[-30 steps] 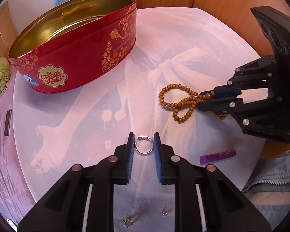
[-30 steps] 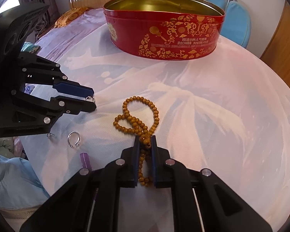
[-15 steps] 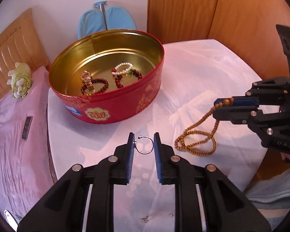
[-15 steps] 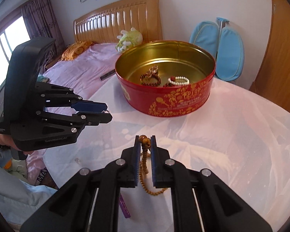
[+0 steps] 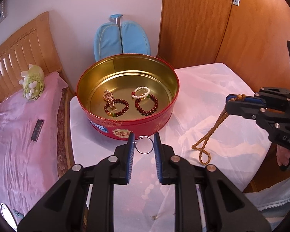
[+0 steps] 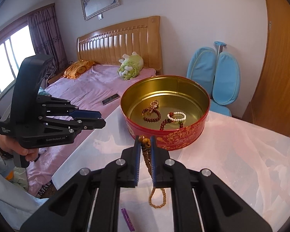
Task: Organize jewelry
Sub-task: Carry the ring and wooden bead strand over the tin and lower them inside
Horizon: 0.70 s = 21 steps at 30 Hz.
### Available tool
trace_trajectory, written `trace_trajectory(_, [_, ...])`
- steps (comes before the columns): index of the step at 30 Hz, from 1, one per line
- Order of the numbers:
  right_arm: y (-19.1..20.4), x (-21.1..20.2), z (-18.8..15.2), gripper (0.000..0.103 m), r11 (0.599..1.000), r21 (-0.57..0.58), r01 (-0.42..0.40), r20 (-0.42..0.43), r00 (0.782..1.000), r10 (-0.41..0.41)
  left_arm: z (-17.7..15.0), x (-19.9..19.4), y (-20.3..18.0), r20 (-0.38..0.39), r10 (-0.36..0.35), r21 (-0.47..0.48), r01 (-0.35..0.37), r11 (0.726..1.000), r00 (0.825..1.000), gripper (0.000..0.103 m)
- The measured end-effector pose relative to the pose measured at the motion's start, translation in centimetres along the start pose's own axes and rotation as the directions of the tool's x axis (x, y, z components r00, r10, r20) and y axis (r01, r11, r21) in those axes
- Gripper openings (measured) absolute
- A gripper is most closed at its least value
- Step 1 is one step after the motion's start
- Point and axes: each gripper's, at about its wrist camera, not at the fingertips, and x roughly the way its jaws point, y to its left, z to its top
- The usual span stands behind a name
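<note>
Red outside and gold inside, the tin [image 5: 170, 104] stands on the white counter [image 5: 203, 100] with a watch [image 5: 109, 98], two dark red bracelets [image 5: 147, 105] and a white one [image 5: 141, 92] on its floor. Raised over the counter near the tin, the left gripper [image 5: 144, 145] is clamped on a silver ring [image 5: 144, 145]. To its right, the right gripper [image 6: 145, 145] is clamped on the top of a wooden bead strand [image 6: 156, 197], which hangs down towards the counter. A purple stick [image 6: 127, 219] lies on the counter below it.
</note>
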Motion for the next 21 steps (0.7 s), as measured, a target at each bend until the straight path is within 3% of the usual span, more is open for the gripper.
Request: trace_trajectory(21, [-1.5,-1.4,11.4,0.011,0.995,-0.092,0.047,0.200,0.979,-0.028,8.4,-2.3,2.9,0.134,0.051,0.046,-0.057,0.997,0.990,0.020])
